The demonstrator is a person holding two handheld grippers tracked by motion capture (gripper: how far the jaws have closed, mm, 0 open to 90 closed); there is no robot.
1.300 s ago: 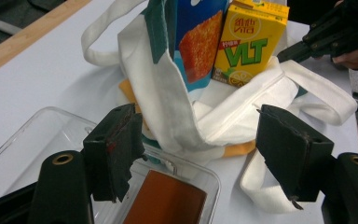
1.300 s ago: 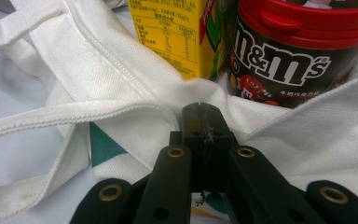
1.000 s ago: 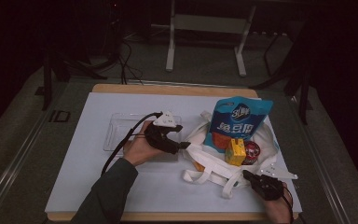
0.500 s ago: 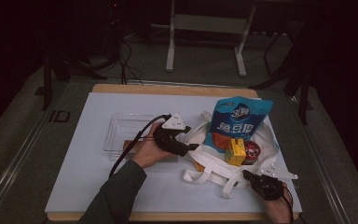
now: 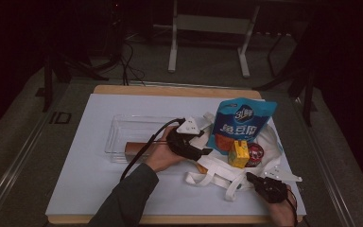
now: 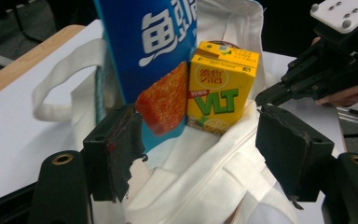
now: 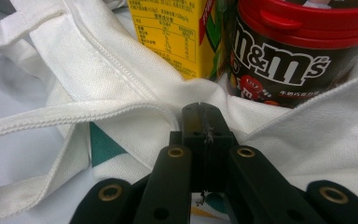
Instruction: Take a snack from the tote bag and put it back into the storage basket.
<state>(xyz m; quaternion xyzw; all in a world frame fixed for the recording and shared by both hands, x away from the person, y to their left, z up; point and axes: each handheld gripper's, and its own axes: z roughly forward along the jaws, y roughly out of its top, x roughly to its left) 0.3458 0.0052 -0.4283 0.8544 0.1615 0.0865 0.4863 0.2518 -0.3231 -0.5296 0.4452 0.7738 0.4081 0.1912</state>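
A white tote bag [image 5: 217, 171] [image 6: 205, 182] [image 7: 98, 70] lies on the table's right half. In it stand a blue snack pouch [image 5: 241, 124] [image 6: 140, 46], a yellow drink carton [image 5: 239, 155] [image 6: 221, 88] [image 7: 177, 37] and a red-lidded M&M's jar [image 5: 255, 153] [image 7: 284, 56]. My left gripper [image 5: 203, 152] [image 6: 200, 135] hovers open over the bag's left rim, with white fabric below its jaws and nothing pinched. My right gripper [image 5: 251, 178] [image 7: 204, 112] is shut on the bag's front hem, just in front of the jar.
A clear plastic tray [image 5: 123, 124] sits left of the bag with a brown bar [image 5: 137, 148] at its near side. A white mat [image 5: 90, 189] covers the wooden table. The left gripper's cable trails back over the tray.
My left gripper has moved right, from the tray's edge to the bag's left rim. The right gripper and the bag's contents have stayed put.
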